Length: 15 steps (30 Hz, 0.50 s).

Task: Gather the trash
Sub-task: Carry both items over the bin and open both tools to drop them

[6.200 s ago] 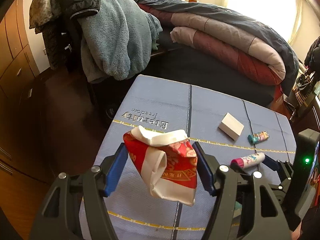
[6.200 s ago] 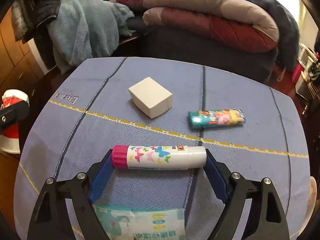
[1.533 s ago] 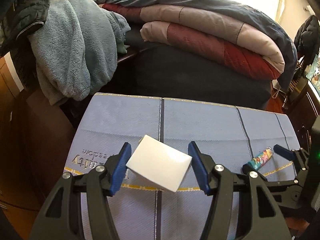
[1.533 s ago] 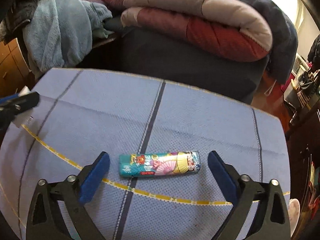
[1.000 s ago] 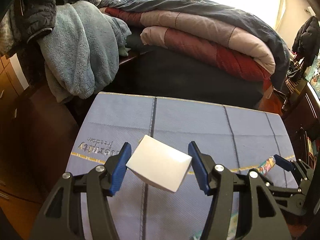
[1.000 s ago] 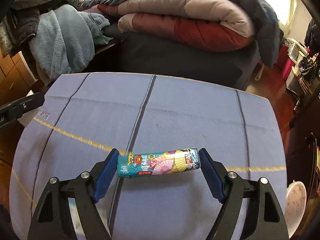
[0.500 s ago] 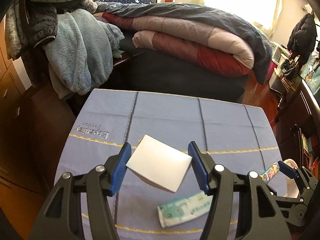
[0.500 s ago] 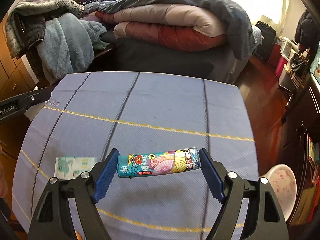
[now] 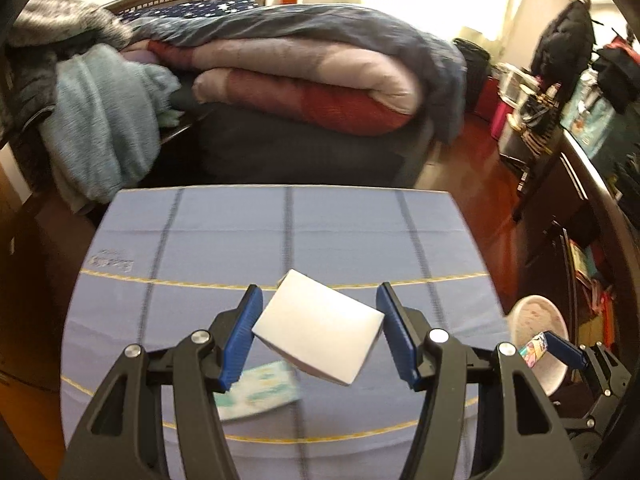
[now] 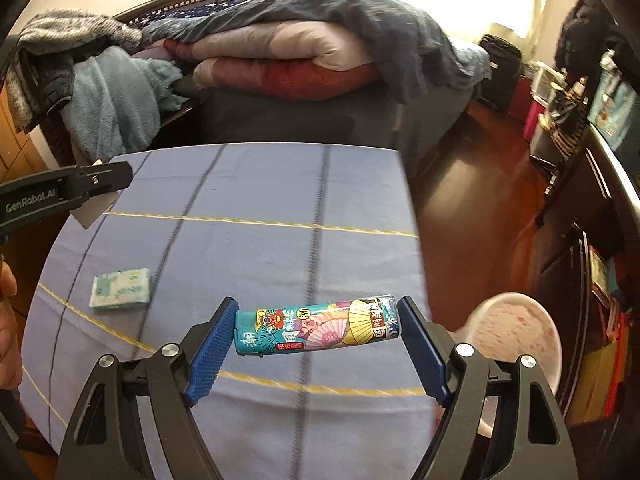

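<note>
My left gripper point(image 9: 319, 330) is shut on a small white box point(image 9: 320, 336), held tilted above the blue table cloth point(image 9: 280, 232). In the right wrist view my right gripper point(image 10: 316, 332) is shut end to end on a teal printed tube point(image 10: 316, 330), carried above the cloth near its right edge. A pale pink bin point(image 10: 516, 336) stands on the floor just right of the table, below and right of the tube; the same bin point(image 9: 538, 328) shows at the right of the left wrist view. A tissue pack point(image 10: 120, 289) lies on the cloth to the left.
A bed with folded quilts point(image 10: 296, 64) stands behind the table, and clothes point(image 10: 108, 96) hang at the back left. A dark cabinet point(image 10: 592, 216) with clutter lines the right side. Red-brown floor point(image 10: 472, 184) runs between table and cabinet. A person's hand point(image 10: 8, 320) shows at the left edge.
Both grippers have lifted and pulled back to the right with their loads. More of the table's right edge, the floor and the pink bin have come into view.
</note>
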Each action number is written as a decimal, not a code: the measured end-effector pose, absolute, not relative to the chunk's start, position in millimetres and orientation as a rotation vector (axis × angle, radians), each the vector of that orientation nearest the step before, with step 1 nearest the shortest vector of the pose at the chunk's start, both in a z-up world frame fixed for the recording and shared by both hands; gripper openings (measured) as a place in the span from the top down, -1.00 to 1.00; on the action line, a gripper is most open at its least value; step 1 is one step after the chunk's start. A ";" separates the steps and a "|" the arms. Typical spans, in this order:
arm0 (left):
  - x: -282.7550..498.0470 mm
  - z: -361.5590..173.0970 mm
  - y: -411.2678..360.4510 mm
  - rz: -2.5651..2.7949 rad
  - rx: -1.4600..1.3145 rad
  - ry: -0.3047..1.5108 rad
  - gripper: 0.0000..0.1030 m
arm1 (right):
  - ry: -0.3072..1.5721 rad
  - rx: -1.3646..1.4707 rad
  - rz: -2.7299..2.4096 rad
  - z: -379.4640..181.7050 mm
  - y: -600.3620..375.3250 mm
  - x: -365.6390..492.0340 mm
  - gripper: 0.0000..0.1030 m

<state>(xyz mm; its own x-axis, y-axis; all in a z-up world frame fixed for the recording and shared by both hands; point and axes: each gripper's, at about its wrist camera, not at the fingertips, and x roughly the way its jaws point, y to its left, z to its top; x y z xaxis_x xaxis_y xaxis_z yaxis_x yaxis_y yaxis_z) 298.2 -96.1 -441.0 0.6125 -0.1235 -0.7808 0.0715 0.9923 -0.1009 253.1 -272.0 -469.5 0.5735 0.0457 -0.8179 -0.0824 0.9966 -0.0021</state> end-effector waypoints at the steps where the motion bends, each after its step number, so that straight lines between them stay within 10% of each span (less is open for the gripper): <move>1: 297.3 -438.7 -110.4 -0.131 -0.053 0.901 -0.15 | 0.957 -0.034 0.059 -467.7 -284.1 249.0 -0.56; 15: 293.0 -428.4 -266.4 -0.333 0.016 0.890 -0.15 | 0.944 0.051 -0.141 -459.6 -420.1 213.3 -0.56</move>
